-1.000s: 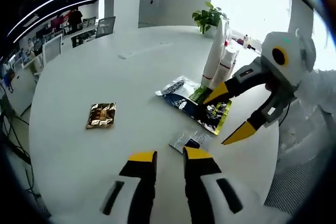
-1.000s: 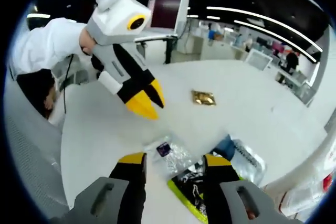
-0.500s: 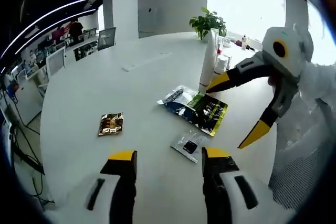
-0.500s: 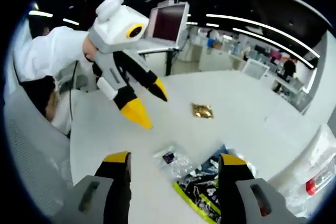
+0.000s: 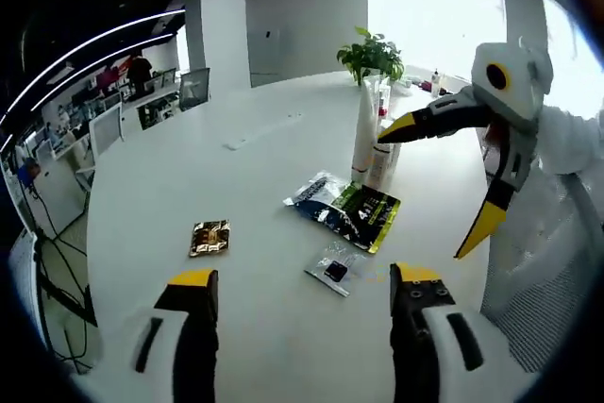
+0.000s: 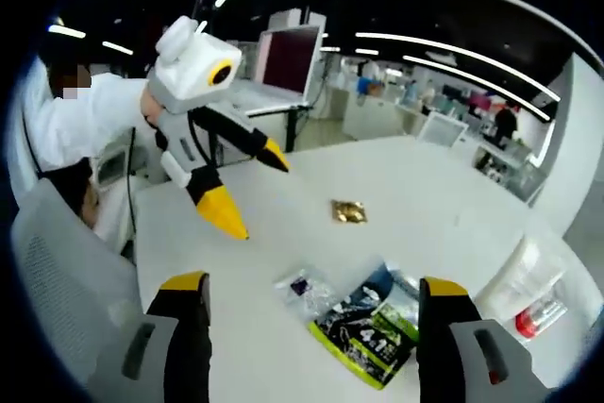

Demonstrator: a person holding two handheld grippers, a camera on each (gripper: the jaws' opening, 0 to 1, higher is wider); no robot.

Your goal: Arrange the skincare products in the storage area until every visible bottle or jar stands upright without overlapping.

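Observation:
Two white skincare bottles (image 5: 366, 139) in clear wrap stand close together on the round white table (image 5: 189, 167), beyond a dark-and-green sachet pack (image 5: 347, 207). They also appear at the right edge as the bottles (image 6: 525, 292), one with a red end. A small clear sachet (image 5: 334, 267) and a gold sachet (image 5: 209, 237) lie nearer. My left gripper (image 5: 304, 280) hangs open above the table's near side, holding nothing. My right gripper (image 5: 439, 181) comes in from the right, jaws spread wide and empty, close to the bottles. From the other side, the right gripper (image 6: 313, 286) is open above the sachet pack (image 6: 370, 324), and the left gripper (image 6: 251, 188) is open too.
A potted plant (image 5: 374, 48) stands at the table's far edge behind the bottles. The small clear sachet (image 6: 304, 286) and gold sachet (image 6: 347, 211) lie mid-table. A person's white sleeve (image 6: 85, 120) and a mesh chair (image 6: 66, 280) are at the table's near side. Desks and monitors fill the room behind.
Both grippers' jaws have opened wider. Both cameras have drawn back and up from the table, so the sachets and bottles look smaller and farther.

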